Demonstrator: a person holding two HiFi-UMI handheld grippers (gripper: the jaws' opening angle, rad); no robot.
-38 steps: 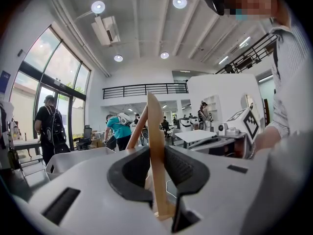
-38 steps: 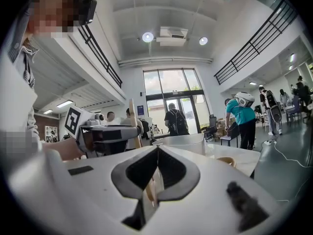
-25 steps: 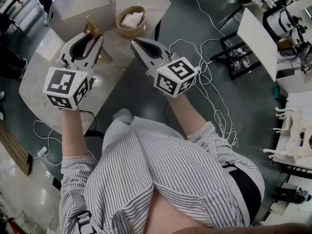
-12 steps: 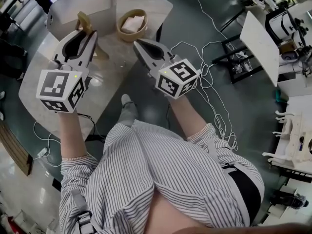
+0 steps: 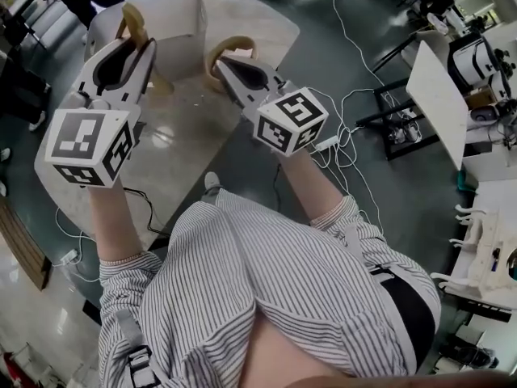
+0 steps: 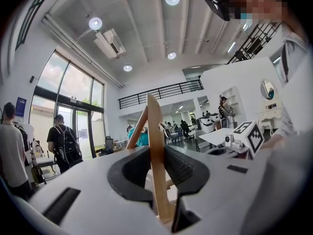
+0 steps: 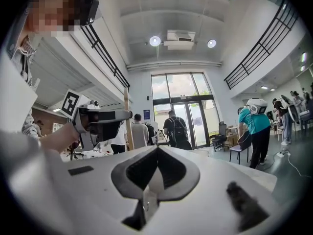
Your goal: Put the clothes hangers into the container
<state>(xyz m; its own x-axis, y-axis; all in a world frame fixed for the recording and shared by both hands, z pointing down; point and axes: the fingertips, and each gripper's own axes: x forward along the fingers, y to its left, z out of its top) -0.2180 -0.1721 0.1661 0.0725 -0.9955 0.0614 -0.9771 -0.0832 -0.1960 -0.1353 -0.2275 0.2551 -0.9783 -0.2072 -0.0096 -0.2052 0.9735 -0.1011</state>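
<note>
- Person in a grey-and-white striped shirt (image 5: 266, 297) fills the lower head view, both arms stretched forward.
- Pale grey worktop with rounded corners (image 5: 186, 132) lies ahead of the person, over a dark floor (image 5: 363, 176).
- White open-topped box container (image 5: 174, 23) stands at the worktop's far end.
- Left claw (image 6: 156, 148): white body with a black-and-white marker cube at its rear. In the head view it sits on the left, its tips showing against the container's near wall.
- In its own view the left claw's jaws are clamped on the light wooden clothes hanger (image 6: 160, 180). One flat arm is pinched upright between the pads, and a second arm slants away behind it.
- In the head view the hanger's curved end pokes out past the claw tips, across the container's front. Whether it is over the opening cannot be told. The hanger is clear of the worktop.
- Right claw (image 7: 157, 149): same build, beside the left one but apart from it. Its jaws are together with the tips meeting, and nothing is between them.
- Round tan wooden bowl (image 5: 238, 44) shows just beyond the right claw's tips, mostly hidden by them. It sits on the worktop to the right of the container.
- Thin white cables (image 5: 347, 55) trail over the floor to the right of the worktop.
</note>
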